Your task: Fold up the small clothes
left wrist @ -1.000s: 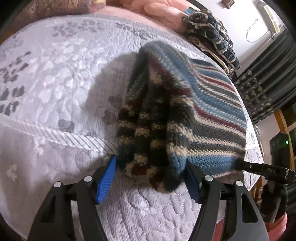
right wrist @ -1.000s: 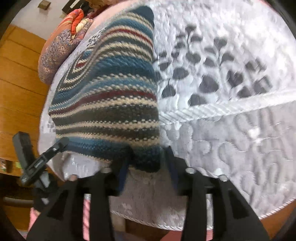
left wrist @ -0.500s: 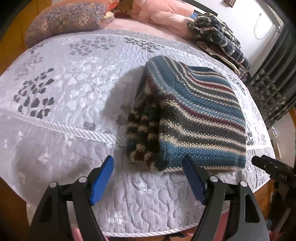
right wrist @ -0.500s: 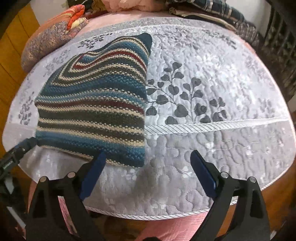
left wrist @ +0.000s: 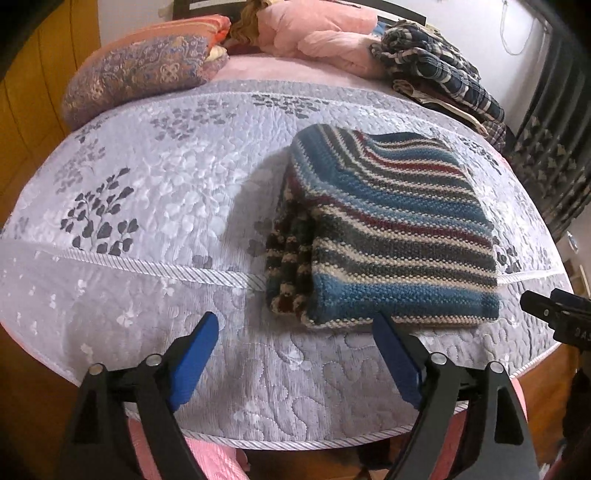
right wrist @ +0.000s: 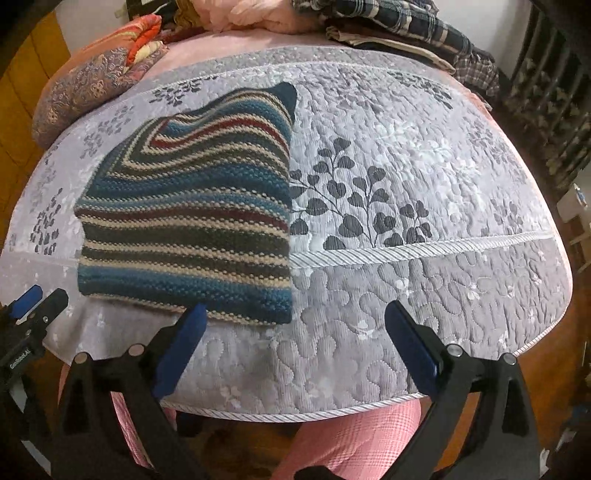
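The left gripper was released, its blue-padded fingers spread wide and holding nothing, just short of the near edge of the folded striped sweater. The right gripper was likewise spread and empty, its left finger near the sweater's front right corner. The sweater lay flat, folded into a rough rectangle, on the grey quilted bedspread near the bed's front edge. Farther back sat a patterned pillow, pink bedding and a heap of plaid clothes.
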The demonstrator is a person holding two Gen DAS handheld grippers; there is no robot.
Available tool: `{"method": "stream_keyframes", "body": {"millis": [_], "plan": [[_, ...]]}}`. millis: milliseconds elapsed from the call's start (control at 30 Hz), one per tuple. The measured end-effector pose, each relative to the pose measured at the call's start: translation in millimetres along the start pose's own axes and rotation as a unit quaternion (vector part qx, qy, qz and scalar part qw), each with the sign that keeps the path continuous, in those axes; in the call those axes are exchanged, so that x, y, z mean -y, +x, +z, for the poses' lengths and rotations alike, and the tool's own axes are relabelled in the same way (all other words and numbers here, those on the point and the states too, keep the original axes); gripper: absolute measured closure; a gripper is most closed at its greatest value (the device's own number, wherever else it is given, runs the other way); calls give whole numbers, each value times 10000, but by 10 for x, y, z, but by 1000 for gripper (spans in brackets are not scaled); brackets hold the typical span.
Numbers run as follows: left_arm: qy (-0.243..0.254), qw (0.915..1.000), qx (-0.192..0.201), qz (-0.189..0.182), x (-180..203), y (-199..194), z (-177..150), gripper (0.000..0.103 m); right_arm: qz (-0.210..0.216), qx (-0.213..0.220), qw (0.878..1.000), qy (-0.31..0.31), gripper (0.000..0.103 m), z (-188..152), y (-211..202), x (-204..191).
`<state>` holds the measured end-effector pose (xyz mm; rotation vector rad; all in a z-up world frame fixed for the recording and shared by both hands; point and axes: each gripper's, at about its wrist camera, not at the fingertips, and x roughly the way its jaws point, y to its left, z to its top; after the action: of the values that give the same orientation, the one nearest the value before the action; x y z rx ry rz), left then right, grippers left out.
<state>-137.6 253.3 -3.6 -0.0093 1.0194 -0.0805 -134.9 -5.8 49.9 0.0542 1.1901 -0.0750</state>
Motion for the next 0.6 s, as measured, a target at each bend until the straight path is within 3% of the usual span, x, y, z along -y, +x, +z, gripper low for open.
{"method": "stream_keyframes", "body": {"millis": [600], "plan": [[286,9993,126,209,230,-161,52,17,-8,227,9997,-136,3,23,-290,-104]]}}
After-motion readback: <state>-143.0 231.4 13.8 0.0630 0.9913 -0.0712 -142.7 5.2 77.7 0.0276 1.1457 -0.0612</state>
